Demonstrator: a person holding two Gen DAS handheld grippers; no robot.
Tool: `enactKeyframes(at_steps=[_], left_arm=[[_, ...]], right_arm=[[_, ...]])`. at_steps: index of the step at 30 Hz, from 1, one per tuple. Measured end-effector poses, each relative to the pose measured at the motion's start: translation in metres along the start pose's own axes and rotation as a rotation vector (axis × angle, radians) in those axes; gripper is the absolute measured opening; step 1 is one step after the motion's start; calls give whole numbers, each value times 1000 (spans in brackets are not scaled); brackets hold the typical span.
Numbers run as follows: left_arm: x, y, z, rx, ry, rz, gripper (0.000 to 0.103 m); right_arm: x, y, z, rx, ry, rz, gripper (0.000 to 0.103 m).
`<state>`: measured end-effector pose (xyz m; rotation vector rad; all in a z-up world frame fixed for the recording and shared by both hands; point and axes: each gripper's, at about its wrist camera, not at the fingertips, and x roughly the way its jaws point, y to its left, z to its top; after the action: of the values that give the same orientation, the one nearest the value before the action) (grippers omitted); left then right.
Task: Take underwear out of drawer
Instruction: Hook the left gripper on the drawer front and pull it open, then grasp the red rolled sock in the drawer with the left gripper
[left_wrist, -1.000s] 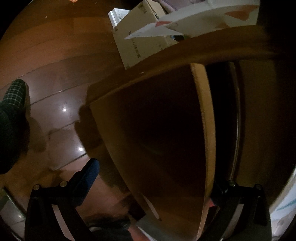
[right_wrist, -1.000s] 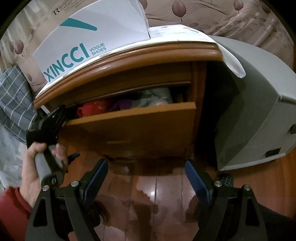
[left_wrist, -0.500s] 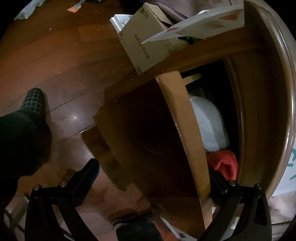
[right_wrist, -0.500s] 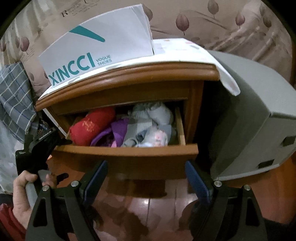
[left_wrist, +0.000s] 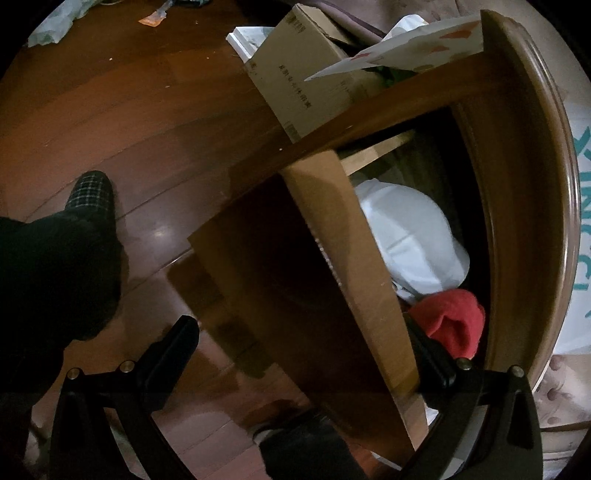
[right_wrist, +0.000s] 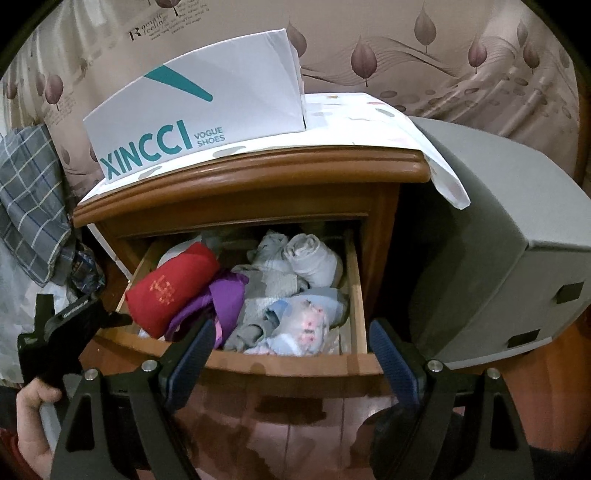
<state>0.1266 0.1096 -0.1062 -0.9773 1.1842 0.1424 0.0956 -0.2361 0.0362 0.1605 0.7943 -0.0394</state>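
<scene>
The nightstand drawer (right_wrist: 295, 363) stands pulled out. It holds a red folded garment (right_wrist: 173, 288), a purple one (right_wrist: 221, 295), grey pieces (right_wrist: 273, 280), a pale rolled piece (right_wrist: 314, 258) and a light blue piece with pink print (right_wrist: 306, 321). My right gripper (right_wrist: 291, 347) is open just in front of the drawer front, holding nothing. My left gripper (left_wrist: 299, 325) is open and straddles the drawer front (left_wrist: 351, 258) at its left end, one finger inside beside the red garment (left_wrist: 454, 321) and a white garment (left_wrist: 410, 236). The right wrist view shows the left gripper (right_wrist: 74, 325) in a hand.
A white shoe box (right_wrist: 207, 110) sits on the cloth-covered nightstand top (right_wrist: 258, 166). A grey case (right_wrist: 498, 258) stands close on the right, plaid cloth (right_wrist: 26, 206) on the left. A cardboard box (left_wrist: 306, 74) and a person's slippered foot (left_wrist: 92, 192) are on the wood floor.
The drawer has slid from barely open to well out, drawn by my left gripper at its left end. My right gripper now looks down into the clothes.
</scene>
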Motion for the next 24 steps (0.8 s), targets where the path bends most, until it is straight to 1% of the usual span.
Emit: enactKeyframes(at_steps=[4, 6, 8, 9, 11, 13, 17, 19, 21, 22, 24], left_arm=[[-8, 13, -8, -7, 17, 6, 103], [-14, 18, -13, 4, 9, 23, 103], [-14, 21, -6, 7, -3, 32, 103], [-12, 20, -4, 14, 13, 33, 103], [-16, 16, -6, 31, 3, 39, 103], [-19, 6, -2, 109, -41, 88, 103], [-23, -7, -3, 176, -86, 152, 103], [-25, -16, -2, 216, -101, 198, 103], [-27, -25, -4, 272, -123, 245, 100], [-29, -26, -5, 286, -130, 251, 99], [-39, -35, -9, 354, -164, 272, 99]], right_arm=[[-1, -2, 0, 8, -3, -2, 88], [-1, -1, 1, 7, -4, -2, 88], [0, 0, 0, 4, -3, 0, 88], [0, 0, 1, 3, -2, 1, 88], [-1, 1, 0, -3, -2, -2, 88], [0, 2, 0, -5, 2, -2, 88], [1, 0, 0, 9, 8, 0, 88], [1, -1, 1, 5, 8, -6, 88], [1, -1, 1, 5, 6, -7, 88], [1, -1, 1, 5, 6, -11, 88], [1, -1, 1, 7, 8, -6, 88]])
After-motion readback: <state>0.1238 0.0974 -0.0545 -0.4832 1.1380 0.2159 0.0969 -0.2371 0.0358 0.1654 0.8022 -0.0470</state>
